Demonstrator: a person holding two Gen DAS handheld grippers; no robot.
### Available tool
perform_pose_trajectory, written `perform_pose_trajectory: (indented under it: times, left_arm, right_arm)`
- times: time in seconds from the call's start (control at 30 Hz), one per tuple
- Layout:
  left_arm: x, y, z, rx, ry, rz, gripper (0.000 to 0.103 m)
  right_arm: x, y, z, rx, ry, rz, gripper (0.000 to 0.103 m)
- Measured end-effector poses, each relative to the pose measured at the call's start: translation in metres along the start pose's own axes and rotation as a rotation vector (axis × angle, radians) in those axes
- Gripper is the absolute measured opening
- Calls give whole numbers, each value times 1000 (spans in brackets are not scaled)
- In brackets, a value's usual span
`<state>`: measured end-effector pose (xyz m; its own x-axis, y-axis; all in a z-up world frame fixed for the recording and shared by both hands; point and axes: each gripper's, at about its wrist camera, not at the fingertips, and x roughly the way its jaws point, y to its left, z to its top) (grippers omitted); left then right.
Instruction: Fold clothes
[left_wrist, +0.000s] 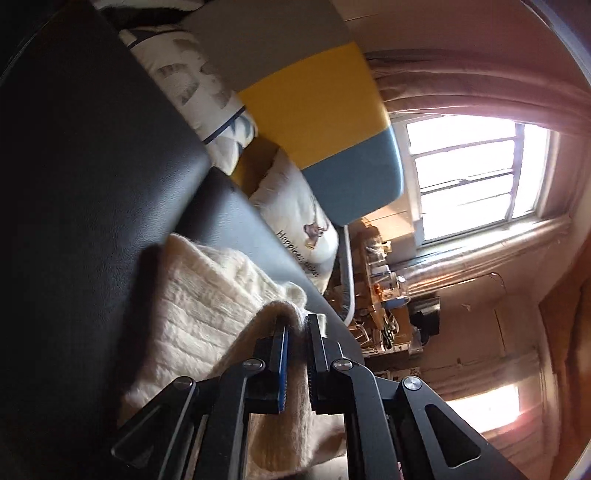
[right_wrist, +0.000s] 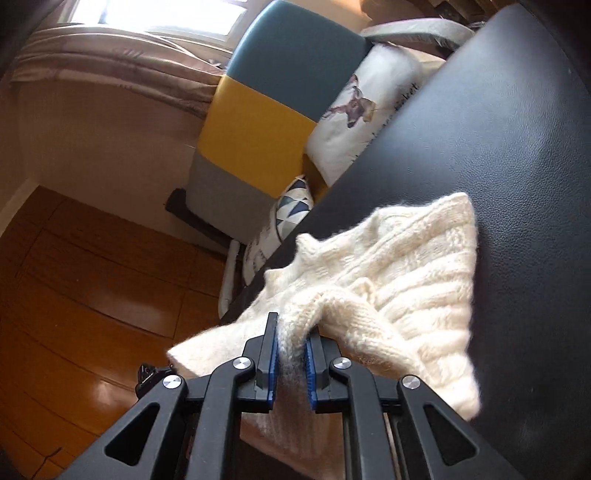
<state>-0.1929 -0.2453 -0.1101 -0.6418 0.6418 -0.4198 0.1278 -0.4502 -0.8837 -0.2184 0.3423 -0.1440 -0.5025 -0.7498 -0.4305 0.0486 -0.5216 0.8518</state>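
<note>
Both grippers' fingers (left_wrist: 286, 347) (right_wrist: 273, 347) pinch the cream sweater (right_wrist: 406, 266) over the black table (right_wrist: 517, 147).

Daylight enters through the window (left_wrist: 476, 177), which is burnt out to plain white, with a warm orange haze around it. The black surface (left_wrist: 85, 184) is very dark on its left side in the left wrist view. The wooden floor (right_wrist: 92, 295) shows bright glare. Both views bend strongly at the edges, and far things look soft.
</note>
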Motion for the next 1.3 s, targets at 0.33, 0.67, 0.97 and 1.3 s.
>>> perform_pose_trajectory:
  times: [0.33,0.67,0.97,1.3]
  left_arm:
    - [5,55,1,-166,55,5,22]
    - [19,51,-23,-109,136,8,32]
    - [-3,65,-58,-101,148,33,24]
    - [-61,55,-110,-94,149,62,39]
  right_arm:
    - [-20,-26,-1,163,110,88,49]
    - [-1,-2,-20,-15,175,36,66]
    - [-19,-25,-77,-27,192,84,51]
    - [-67,-20,-136,82,200,102,52]
